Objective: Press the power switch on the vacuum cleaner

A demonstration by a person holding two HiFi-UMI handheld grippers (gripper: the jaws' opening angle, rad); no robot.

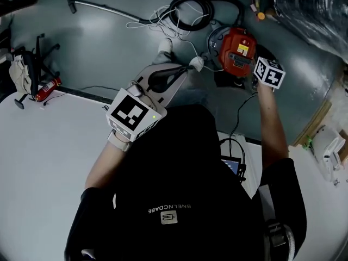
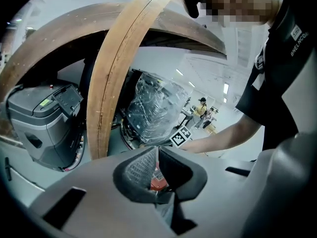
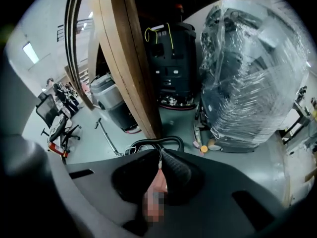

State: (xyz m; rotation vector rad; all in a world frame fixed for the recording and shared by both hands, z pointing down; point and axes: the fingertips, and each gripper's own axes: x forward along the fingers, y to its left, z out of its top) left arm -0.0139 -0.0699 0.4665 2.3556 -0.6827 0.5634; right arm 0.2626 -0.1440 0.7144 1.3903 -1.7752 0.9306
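Note:
The red vacuum cleaner (image 1: 237, 50) stands on the grey floor at the top middle of the head view, with its black hose (image 1: 206, 5) coiled behind it. My right gripper, with its marker cube (image 1: 270, 72), is held right at the vacuum's right side. In the right gripper view its jaws (image 3: 159, 155) are shut, tips touching, with the red body close under them. My left gripper (image 1: 186, 69) hangs left of the vacuum, apart from it, jaws shut and empty. A sliver of the red vacuum (image 2: 158, 181) shows behind its closed tips (image 2: 157, 150).
White cables (image 1: 168, 23) and a metal wand (image 1: 106, 7) lie on the floor left of the vacuum. A plastic-wrapped machine (image 1: 307, 10) stands at the back right. A fire extinguisher (image 1: 48, 87) and a chair (image 1: 32, 64) are at the left, beside the white table (image 1: 43, 145).

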